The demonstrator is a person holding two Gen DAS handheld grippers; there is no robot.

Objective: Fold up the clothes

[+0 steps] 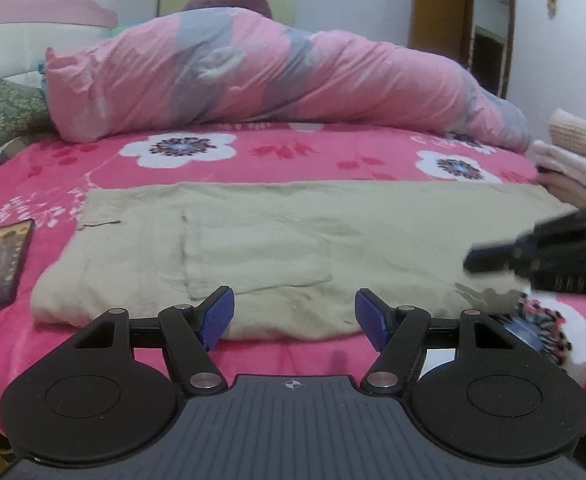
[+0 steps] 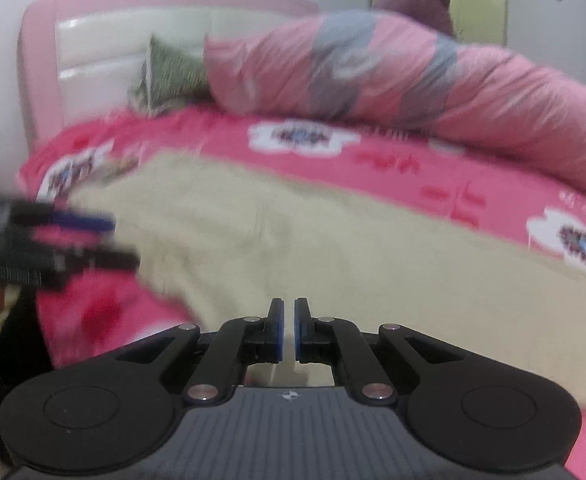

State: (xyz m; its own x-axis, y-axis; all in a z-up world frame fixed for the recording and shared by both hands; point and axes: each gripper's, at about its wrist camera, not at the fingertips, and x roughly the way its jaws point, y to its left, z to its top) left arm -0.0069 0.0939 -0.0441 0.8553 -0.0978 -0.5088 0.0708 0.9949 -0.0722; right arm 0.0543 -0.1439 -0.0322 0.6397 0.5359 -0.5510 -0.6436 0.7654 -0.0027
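Observation:
A beige garment (image 1: 277,248) lies folded flat across the pink flowered bed cover (image 1: 293,152); it also fills the middle of the right wrist view (image 2: 333,240). My left gripper (image 1: 295,320) is open and empty, its blue pads (image 1: 217,316) at the garment's near edge. My right gripper (image 2: 289,328) has its jaws almost together with a thin gap and nothing between them, just above the garment's near edge. It shows blurred at the right of the left wrist view (image 1: 493,258). The left gripper shows blurred at the left of the right wrist view (image 2: 105,240).
A rolled pink and grey quilt (image 1: 273,76) lies along the back of the bed. A phone (image 1: 1,264) lies left of the garment. Folded pale clothes (image 1: 577,160) are stacked at the right. A green patterned pillow (image 1: 1,112) and a white headboard (image 2: 105,44) stand at the left.

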